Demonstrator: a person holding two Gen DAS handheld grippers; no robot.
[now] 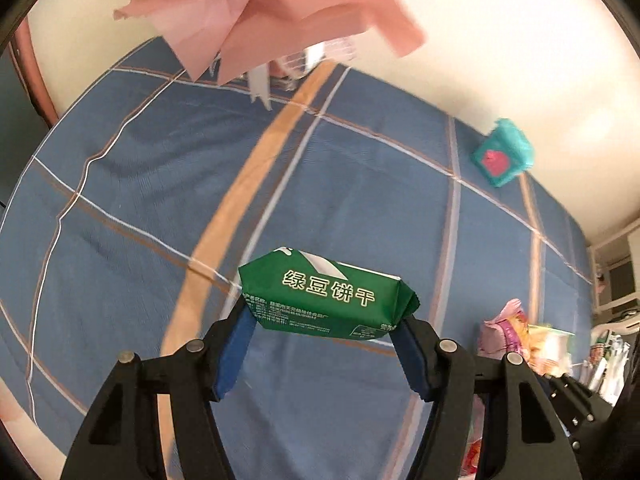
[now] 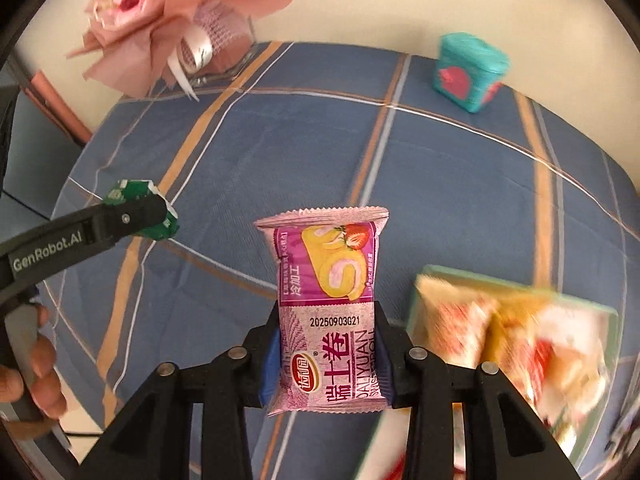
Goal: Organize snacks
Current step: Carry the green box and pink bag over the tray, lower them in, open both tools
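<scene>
My left gripper (image 1: 326, 320) is shut on a green biscuit packet (image 1: 326, 294) with white lettering, held by its two ends above the blue plaid tablecloth (image 1: 360, 200). My right gripper (image 2: 326, 350) is shut on a pink swiss roll packet (image 2: 330, 304), gripped across its lower half and standing upright above the cloth. In the right wrist view the left gripper (image 2: 140, 210) shows at the left with the green packet (image 2: 132, 192) in it, and a hand (image 2: 40, 376) holding its handle.
A tray of several snack packets (image 2: 516, 332) lies at lower right, also seen as the snack pile (image 1: 528, 340). A teal box (image 2: 468, 70) with a red mark stands at the far right edge of the table. A pink paper bouquet (image 2: 160, 20) in a glass vase stands far left.
</scene>
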